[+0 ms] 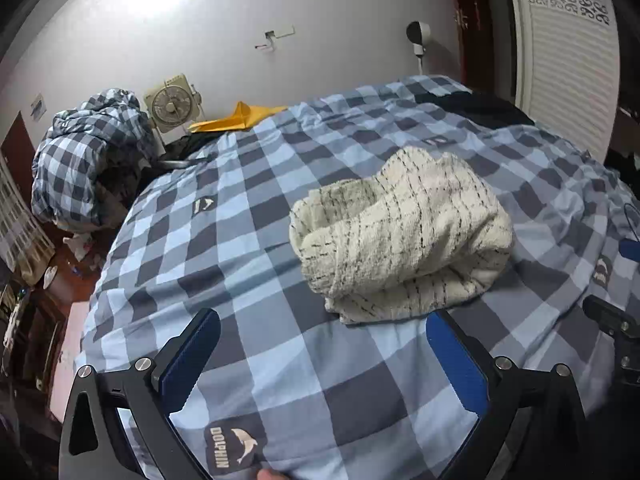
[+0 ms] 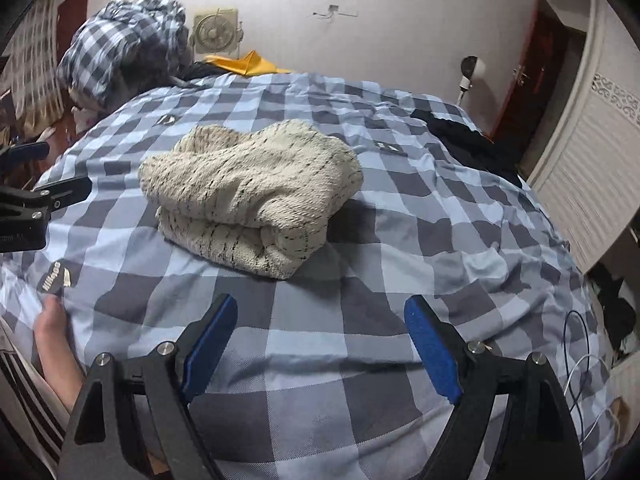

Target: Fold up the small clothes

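Observation:
A cream knitted garment with thin black flecks (image 1: 400, 236) (image 2: 252, 196) lies folded into a thick bundle on the blue-and-grey checked bedcover (image 1: 260, 264) (image 2: 360, 360). My left gripper (image 1: 322, 322) is open just in front of the bundle's near edge, its blue pads wide apart with nothing between them. In the right wrist view, my right gripper (image 2: 322, 306) is also open, a short way back from the bundle, with only bedcover between its blue pads. The left gripper's black frame (image 2: 36, 200) shows at the left edge there.
A checked duvet bundle (image 1: 92, 152) (image 2: 124, 44), a small fan (image 1: 172, 102) and a yellow cloth (image 1: 236, 118) lie at the far end of the bed. A dark garment (image 2: 468, 136) lies at the right. A white louvred door (image 2: 588, 160) stands right. A person's forearm (image 2: 56, 348) rests at the near left.

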The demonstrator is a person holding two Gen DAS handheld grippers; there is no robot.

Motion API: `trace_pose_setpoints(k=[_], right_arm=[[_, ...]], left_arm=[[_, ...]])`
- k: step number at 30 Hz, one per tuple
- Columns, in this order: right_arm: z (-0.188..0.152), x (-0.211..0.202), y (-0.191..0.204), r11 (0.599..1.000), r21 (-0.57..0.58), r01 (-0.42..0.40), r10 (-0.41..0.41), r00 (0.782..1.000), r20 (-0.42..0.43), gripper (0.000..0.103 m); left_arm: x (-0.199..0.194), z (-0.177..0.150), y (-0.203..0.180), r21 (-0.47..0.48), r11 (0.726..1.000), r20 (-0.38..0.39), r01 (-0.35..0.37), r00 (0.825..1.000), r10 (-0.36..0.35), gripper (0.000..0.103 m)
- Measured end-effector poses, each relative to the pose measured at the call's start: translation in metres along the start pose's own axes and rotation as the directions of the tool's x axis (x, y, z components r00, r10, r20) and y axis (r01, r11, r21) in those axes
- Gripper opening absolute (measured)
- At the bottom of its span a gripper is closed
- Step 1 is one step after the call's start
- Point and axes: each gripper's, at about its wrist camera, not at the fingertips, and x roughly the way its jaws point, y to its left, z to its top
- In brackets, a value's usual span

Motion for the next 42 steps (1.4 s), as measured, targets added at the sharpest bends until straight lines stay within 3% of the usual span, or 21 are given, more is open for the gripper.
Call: trace_pose_setpoints(k=[11, 42], right_arm=[[0.002, 0.002, -0.005, 0.999, 0.03, -0.025, 0.026, 1.0, -0.01, 0.083], [0.003, -0.003, -0.008, 0.998, 0.062, -0.018, 0.019, 1.0, -0.001, 0.083]], left_arm=[[0.003, 0.0, -0.012, 0.064, 0.998, -0.016, 0.011, 1.0, -0.01, 0.103], [0.004, 0.0, -0.013, 0.058, 0.998, -0.037, 0.004, 0.999, -0.002, 0.103]])
